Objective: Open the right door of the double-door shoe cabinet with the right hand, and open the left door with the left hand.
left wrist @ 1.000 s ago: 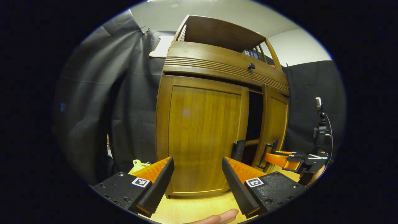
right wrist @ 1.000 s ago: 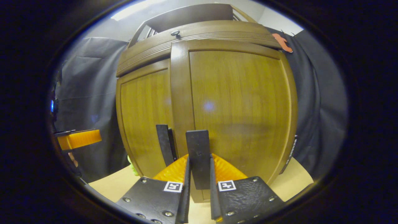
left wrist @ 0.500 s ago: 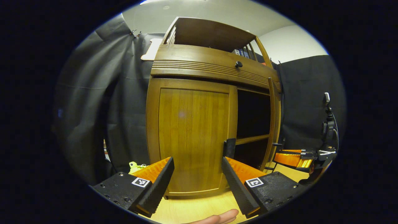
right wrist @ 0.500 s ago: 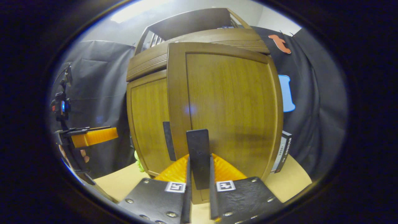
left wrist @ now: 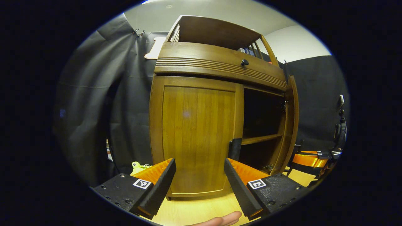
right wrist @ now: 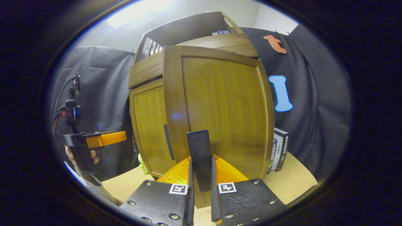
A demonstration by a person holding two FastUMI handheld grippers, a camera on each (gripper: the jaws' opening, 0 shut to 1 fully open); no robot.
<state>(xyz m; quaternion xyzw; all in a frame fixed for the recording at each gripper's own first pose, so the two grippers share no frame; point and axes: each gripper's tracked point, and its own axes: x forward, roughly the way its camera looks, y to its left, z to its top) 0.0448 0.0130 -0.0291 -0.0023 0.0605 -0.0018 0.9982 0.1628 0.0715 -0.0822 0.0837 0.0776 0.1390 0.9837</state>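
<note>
Cabinet: wooden double-door shoe cabinet (left wrist: 220,62) stands on a light wood table (left wrist: 194,210), black cloth wall behind it.
Right door: right door (right wrist: 220,106) swung open, edge-on in the left gripper view (left wrist: 292,125), dark interior with a shelf (left wrist: 260,138) exposed.
Right handle: flat dark handle (right wrist: 198,157) on the right door's free edge, standing upright between the right gripper's fingers.
Right gripper: right gripper (right wrist: 201,201) clamped on that handle, both fingers pressed against its sides; seen from the left gripper view (left wrist: 309,158) it sits just past the open door's edge.
Left door: left door (left wrist: 198,135) flat against the cabinet front, looks fully closed.
Left handle: dark handle (left wrist: 235,149) at the left door's inner edge, just above the left gripper's right finger; contact hard to judge, probably apart.
Left gripper: left gripper (left wrist: 199,185) jaws spread wide, nothing between them, facing the lower part of the left door; in the right gripper view (right wrist: 103,139) it is off to the left with a hand (right wrist: 80,155) holding it.
Drawer knob: small dark knob (left wrist: 244,62) on the band above the doors.
Other: box (right wrist: 278,150) upright on the table beside the cabinet's right side; small green item (left wrist: 138,165) by the cabinet's left foot, too small to identify.
</note>
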